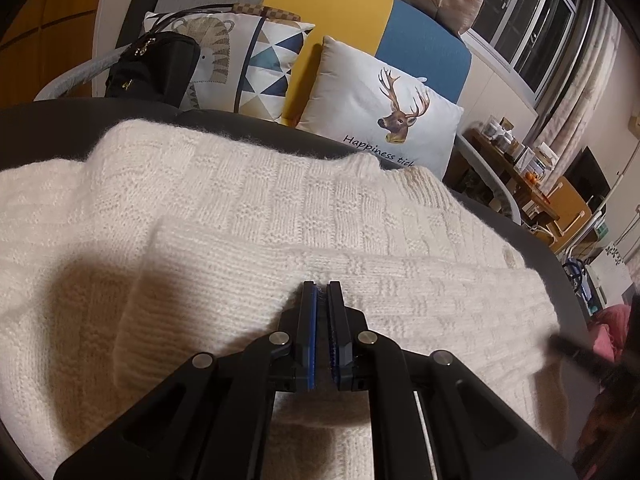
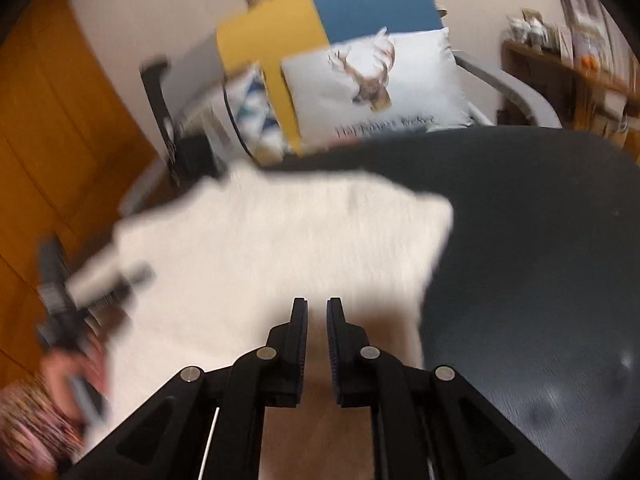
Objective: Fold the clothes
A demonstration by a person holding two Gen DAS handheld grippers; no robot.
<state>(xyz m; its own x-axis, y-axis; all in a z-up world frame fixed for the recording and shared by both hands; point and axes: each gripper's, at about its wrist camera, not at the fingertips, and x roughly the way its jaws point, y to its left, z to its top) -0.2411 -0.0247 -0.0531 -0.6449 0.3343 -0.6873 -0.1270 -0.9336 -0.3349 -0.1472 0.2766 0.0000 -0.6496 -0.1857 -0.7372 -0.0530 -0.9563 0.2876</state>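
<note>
A cream knitted sweater [image 1: 280, 200] lies spread on a dark grey round surface [image 1: 60, 120], with one part folded over across its near side. My left gripper [image 1: 321, 286] hovers just over that folded part, fingers together and nothing visible between them. The right wrist view is blurred: the sweater [image 2: 280, 232] covers the left half of the grey surface [image 2: 540, 240]. My right gripper [image 2: 317, 302] hangs above the sweater's near edge with a narrow gap between its fingers and nothing in it. At the left, a hand [image 2: 68, 368] holds the left gripper [image 2: 100, 292] over the sweater.
Behind the surface stand a white cushion with a deer print [image 1: 384, 108], a cushion with a geometric print [image 1: 256, 64] and a black bag [image 1: 156, 68]. A cluttered wooden shelf [image 1: 520, 176] is at the far right. Something pink [image 1: 608, 328] lies beyond the right edge.
</note>
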